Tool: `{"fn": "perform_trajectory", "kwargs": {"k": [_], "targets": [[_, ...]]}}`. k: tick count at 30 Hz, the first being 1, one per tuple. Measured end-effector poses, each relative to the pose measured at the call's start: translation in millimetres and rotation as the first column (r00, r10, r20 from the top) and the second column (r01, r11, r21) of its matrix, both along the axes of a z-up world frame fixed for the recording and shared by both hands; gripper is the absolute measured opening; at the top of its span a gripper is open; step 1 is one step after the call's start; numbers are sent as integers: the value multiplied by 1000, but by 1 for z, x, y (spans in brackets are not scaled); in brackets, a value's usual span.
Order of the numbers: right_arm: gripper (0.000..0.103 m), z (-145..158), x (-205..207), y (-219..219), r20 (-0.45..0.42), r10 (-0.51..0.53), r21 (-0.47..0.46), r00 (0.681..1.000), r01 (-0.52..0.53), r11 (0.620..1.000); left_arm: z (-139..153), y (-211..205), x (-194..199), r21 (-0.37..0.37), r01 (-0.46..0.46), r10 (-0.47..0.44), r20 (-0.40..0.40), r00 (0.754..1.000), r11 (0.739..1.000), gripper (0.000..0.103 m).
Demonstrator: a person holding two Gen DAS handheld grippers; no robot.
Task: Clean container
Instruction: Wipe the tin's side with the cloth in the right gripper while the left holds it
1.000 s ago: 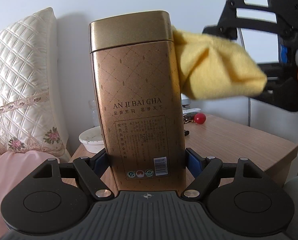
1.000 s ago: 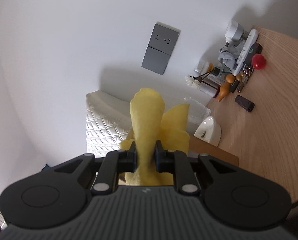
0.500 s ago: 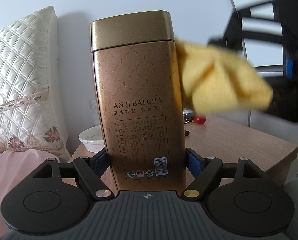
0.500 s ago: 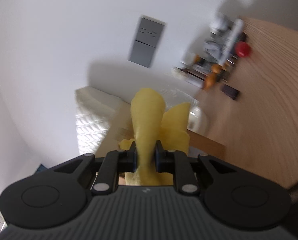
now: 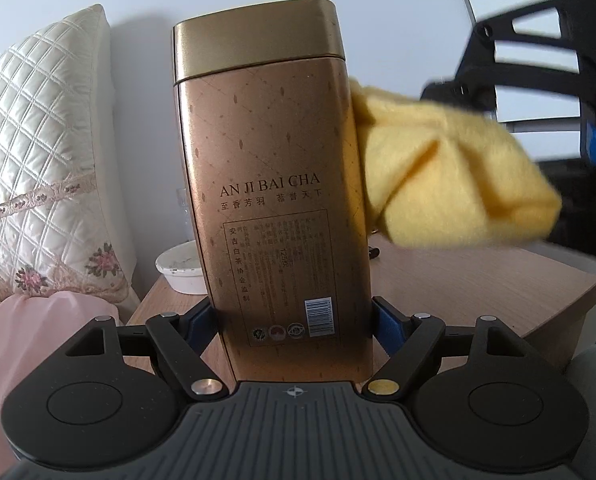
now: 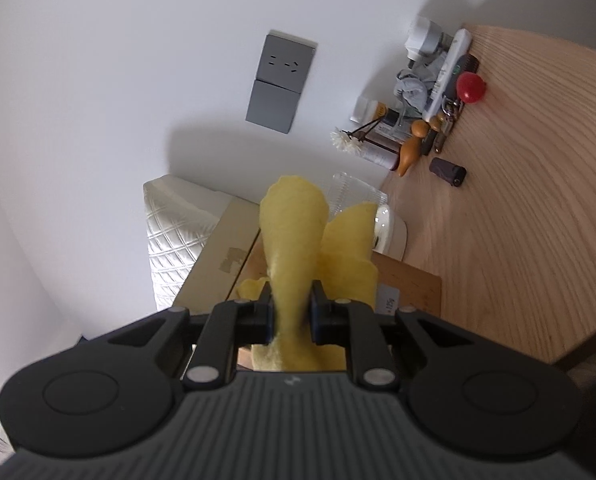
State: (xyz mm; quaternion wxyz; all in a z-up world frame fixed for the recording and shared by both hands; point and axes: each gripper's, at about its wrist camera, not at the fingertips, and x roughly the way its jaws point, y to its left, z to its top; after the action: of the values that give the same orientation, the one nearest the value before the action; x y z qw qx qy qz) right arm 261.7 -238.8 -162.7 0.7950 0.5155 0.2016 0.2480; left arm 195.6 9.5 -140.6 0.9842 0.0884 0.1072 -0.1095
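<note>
At frame bottom the left gripper (image 5: pixel 293 320) clamps the upright tin (image 5: pixel 269 200) at centre, and beyond, at right, the right gripper (image 6: pixel 291 312) pinches the cloth (image 5: pixel 450 172) against its side, where hard rubbing could twist the tin loose.

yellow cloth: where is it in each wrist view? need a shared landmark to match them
Left wrist: cloth right of centre, pressed on the gold tin's right side, held by the right gripper.
Right wrist: cloth bottom centre, pinched in the right gripper, tin behind it.
Shared landmark: white bowl, left of the tin in the left view, right of the cloth in the right view.
</note>
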Motion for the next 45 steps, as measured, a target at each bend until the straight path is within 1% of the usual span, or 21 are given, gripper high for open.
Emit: {"fn": "perform_trajectory", "kwargs": {"k": [5,8,11,14,16,19,24,25,26,31,33,36,39,43,45], "targets": [[18,23,1,2,72,6,-1,997,-6,1000,2,1,2,-2,0,0,0,1000,1000,82],[18,21,3,2,77,0,1,997,0,1000,3,2,3,-1,1,-1,3,1000,1000,82],[18,9,1,0,41,-7,-6,999,7,1000,3,3,5,1,1,-1,5,1000,1000,82],[18,-8,-1,-1,-23,-15,-10,1000,15,1000,3,2,4,3,0,0,5,1000,1000,82],[18,-11,-2,-1,-30,-14,-12,999,14,1000,3,2,4,8,1,-1,3,1000,1000,82],[18,0,1,1,4,-13,-73,1000,14,997,3,3,5,8,0,0,3,1000,1000,82],[19,26,5,2,99,-3,-67,995,10,998,4,4,6,6,1,-1,0,1000,1000,82],[19,27,6,3,101,-2,-65,995,9,998,4,5,6,6,1,-1,0,1000,1000,82],[19,25,6,3,99,-3,-59,995,9,998,4,4,7,8,1,-1,-1,1000,1000,82],[19,-1,2,1,8,-27,-82,1000,27,996,4,5,5,10,3,-3,-1,1000,1000,82],[19,-13,0,1,-24,-30,-72,999,29,997,4,5,5,11,4,-4,0,1000,1000,82],[19,-16,-1,2,-35,-33,-65,999,31,997,4,5,6,11,3,-3,0,1000,1000,82],[19,-5,0,2,3,-26,-50,1000,26,998,8,5,2,4,5,-5,0,1000,1000,82],[19,20,0,4,75,-15,-34,997,18,999,8,6,3,7,5,-5,-2,1000,1000,82],[19,23,0,5,87,-15,-42,996,19,999,9,6,3,9,6,-6,-4,1000,1000,82]]}}
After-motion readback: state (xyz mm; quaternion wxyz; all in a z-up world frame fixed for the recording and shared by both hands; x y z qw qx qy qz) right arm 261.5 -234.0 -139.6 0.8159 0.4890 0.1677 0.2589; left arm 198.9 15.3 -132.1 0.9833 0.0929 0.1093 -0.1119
